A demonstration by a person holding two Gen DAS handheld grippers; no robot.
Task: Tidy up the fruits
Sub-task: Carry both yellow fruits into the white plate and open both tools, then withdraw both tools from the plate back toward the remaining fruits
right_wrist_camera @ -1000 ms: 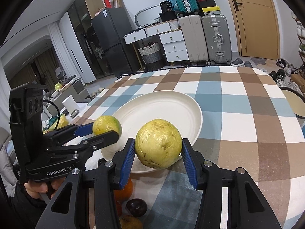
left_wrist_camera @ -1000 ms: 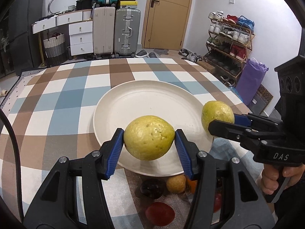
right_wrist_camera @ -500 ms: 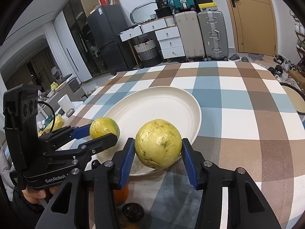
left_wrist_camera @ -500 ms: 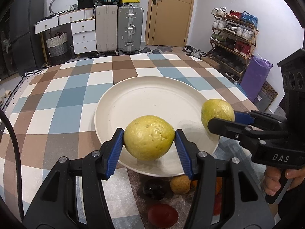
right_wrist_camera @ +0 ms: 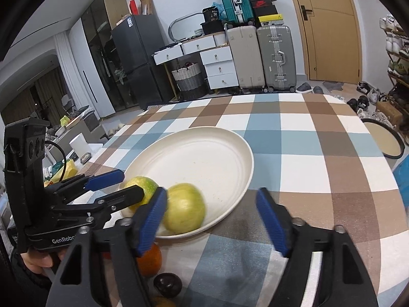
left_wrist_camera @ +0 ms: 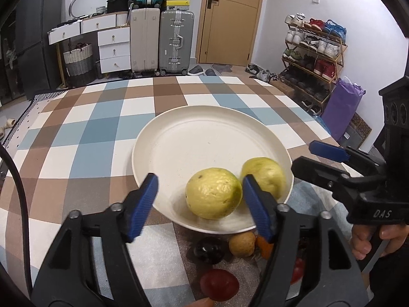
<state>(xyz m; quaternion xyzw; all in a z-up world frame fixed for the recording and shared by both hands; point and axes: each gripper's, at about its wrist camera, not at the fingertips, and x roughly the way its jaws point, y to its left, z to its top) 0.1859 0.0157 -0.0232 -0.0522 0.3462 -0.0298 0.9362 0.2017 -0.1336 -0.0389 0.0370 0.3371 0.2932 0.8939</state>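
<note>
- Two guavas (left_wrist_camera: 213, 196) (left_wrist_camera: 265, 176) lie touching at the plate's (left_wrist_camera: 194, 138) 5 o'clock rim.
- Left tool (left_wrist_camera: 202, 204) gapes wide, empty, straddling one guava.
- Right tool (right_wrist_camera: 212, 220) wide open, empty.
- Small fruits (left_wrist_camera: 241, 240) sit on the worktop (left_wrist_camera: 89, 133) beside the plate.

Even indoor brightness, heavy fisheye bending with dark corners, slight motion blur nearby.

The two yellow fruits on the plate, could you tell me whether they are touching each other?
Cannot tell. In both wrist views a gripper finger hides where the left fruit and the right fruit would meet.
</note>
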